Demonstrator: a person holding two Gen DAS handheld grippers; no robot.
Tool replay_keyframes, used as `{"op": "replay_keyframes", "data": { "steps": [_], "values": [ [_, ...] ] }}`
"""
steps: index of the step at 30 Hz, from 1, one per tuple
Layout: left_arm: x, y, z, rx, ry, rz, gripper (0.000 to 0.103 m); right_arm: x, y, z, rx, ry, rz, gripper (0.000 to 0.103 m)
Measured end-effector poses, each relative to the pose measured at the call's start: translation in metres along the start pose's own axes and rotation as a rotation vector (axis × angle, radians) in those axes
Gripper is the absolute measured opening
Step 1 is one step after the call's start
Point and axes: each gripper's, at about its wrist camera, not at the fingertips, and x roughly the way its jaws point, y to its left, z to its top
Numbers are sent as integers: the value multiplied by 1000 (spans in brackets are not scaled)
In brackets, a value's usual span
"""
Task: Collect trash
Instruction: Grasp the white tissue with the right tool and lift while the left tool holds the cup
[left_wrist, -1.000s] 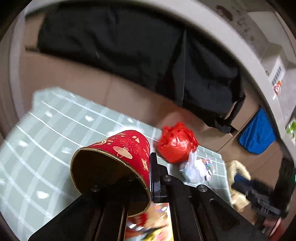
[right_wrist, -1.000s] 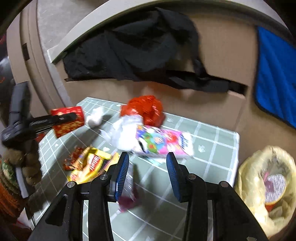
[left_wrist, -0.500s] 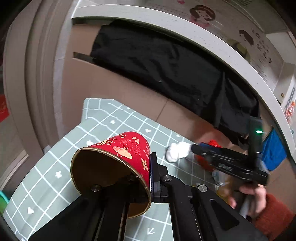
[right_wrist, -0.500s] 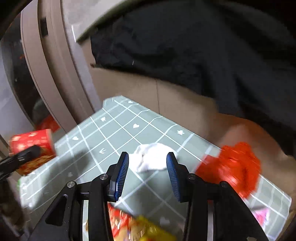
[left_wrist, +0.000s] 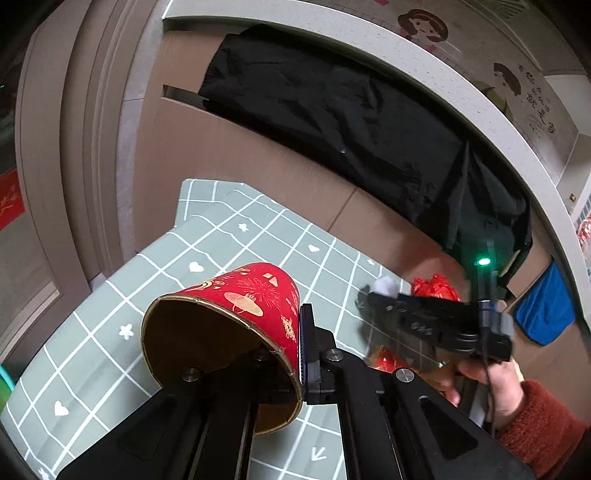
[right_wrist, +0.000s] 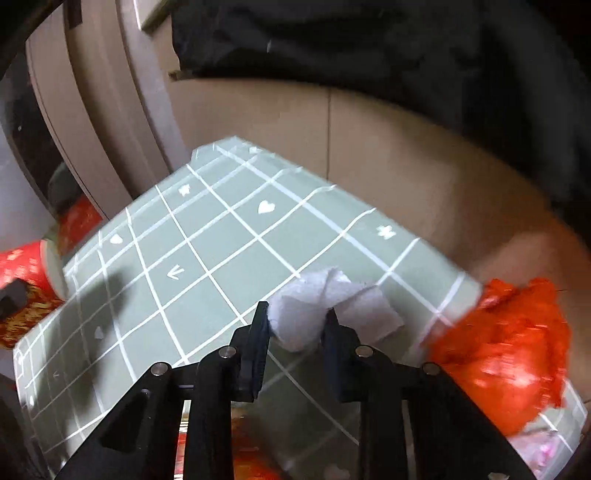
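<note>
Over the green checked bench (left_wrist: 229, 236), the left tongs (left_wrist: 258, 347) grip a red paper cup (left_wrist: 236, 317) printed with gold figures. One finger pad presses the cup's outer wall at about 3 o'clock of its rim, the other finger sits inside the mouth, and the cup lies tilted on its side with its open brown interior facing the camera. From the left wrist view, the right tongs (left_wrist: 369, 295) appear toward 3 o'clock, carried by a hand (left_wrist: 491, 380) in an orange-red knitted sleeve, their tips reaching to a white crumpled tissue (left_wrist: 384, 284) at the bench's far edge.

From the right wrist view, the right tongs (right_wrist: 295, 325) stand partly open with the white crumpled tissue (right_wrist: 314, 310) between the two fingers; the tissue lies on the bench (right_wrist: 221, 258), and motion blur hides whether the pads already press it. A red plastic bag (right_wrist: 509, 354) bulges just beside the tissue toward 4 o'clock. At 9 o'clock the red paper cup (right_wrist: 22, 273) shows at the frame's edge, blurred. A black cloth (left_wrist: 332, 122) hangs over the brown panel behind the bench.
</note>
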Motion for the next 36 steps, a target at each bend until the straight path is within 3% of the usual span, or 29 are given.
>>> {"op": "replay_keyframes", "data": {
  "steps": [8, 17, 28, 36],
  "values": [
    [-19, -62, -1, 107, -73, -36, 1, -109, 0, -26, -11, -151, 45, 22],
    [-38, -161, -13, 280, -121, -115, 1, -227, -27, -78, 2, -339, -129, 22],
    [-62, -301, -41, 459, -194, -166, 1, -330, -98, -140, 122, -501, -228, 22],
    [-62, -395, -66, 535, -207, -306, 2, -388, -156, -186, 211, -558, -336, 22]
  ]
}}
